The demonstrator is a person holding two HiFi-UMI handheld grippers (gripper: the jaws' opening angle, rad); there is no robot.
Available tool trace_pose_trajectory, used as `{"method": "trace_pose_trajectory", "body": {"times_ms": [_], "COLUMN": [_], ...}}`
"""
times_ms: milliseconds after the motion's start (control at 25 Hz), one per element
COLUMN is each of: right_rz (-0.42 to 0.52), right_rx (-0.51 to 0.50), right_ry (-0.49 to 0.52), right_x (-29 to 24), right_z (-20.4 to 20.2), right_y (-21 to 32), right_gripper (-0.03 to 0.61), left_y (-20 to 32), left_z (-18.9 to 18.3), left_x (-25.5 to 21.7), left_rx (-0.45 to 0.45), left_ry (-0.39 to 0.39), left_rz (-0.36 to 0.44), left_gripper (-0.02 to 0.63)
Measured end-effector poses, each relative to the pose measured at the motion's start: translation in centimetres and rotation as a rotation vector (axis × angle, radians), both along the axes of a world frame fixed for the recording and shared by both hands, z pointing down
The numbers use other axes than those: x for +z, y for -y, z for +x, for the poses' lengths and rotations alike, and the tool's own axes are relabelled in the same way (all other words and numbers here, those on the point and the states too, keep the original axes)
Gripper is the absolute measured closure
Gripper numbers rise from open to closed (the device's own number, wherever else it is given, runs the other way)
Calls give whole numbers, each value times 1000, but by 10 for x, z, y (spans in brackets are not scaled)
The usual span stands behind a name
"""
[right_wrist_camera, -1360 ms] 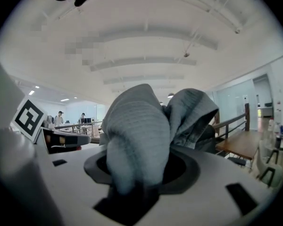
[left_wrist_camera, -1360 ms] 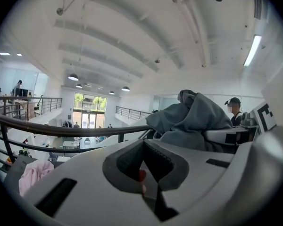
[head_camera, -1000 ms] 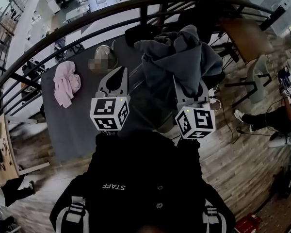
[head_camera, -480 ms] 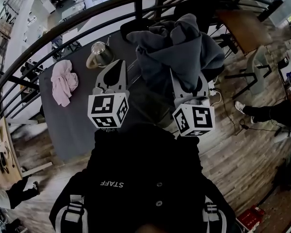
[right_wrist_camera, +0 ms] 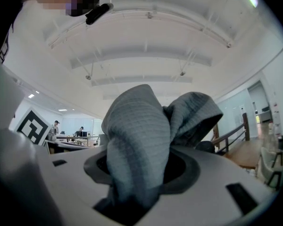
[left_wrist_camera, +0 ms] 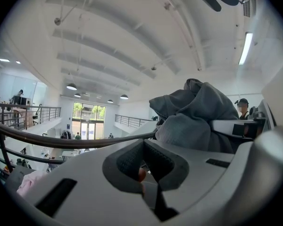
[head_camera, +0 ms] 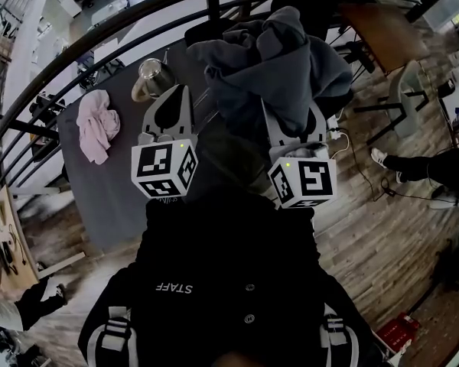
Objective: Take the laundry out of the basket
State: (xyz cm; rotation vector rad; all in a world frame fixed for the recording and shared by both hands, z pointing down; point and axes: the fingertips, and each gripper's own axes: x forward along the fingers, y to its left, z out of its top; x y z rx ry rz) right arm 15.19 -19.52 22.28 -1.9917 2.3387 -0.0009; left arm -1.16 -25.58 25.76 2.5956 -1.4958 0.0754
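A big grey hooded garment (head_camera: 279, 60) hangs bunched up over the table's far right. My right gripper (head_camera: 292, 115) is shut on it, and a thick fold of the grey cloth (right_wrist_camera: 137, 140) fills the space between the jaws. My left gripper (head_camera: 177, 92) points upward just left of the garment. Its jaws are shut with nothing in them, and the garment (left_wrist_camera: 198, 117) shows to its right in the left gripper view. A pink garment (head_camera: 98, 122) lies crumpled at the left of the dark grey table (head_camera: 115, 197). No basket is in sight.
A metal pot (head_camera: 149, 76) stands on the table behind the left gripper. A dark curved railing (head_camera: 99, 40) runs past the table's far side. A wooden table (head_camera: 382, 40) and a chair (head_camera: 409, 113) stand at the right, where a seated person's legs (head_camera: 428, 170) reach in.
Both grippers have drifted slightly left and farther from me. The grey garment went along in the right gripper and sits a little higher in the view. Both grips are unchanged.
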Motion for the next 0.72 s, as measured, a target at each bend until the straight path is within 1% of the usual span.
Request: {"method": "trace_pose_trajectory", "body": {"times_ms": [480,720], "right_rz": [-2,-8], "right_rx": [13,12], "right_ry": [0,-21], "right_x": [3,6], "right_z": [-6,-12], "right_y": [6,10], "right_gripper": [347,348], "left_y": [5,7], "left_z": [-6,-14], "left_x": [8,11], "left_rx": [8,-5], "left_ry": [7,0], "left_rz": [-18,-18], "left_gripper": [612,612]}}
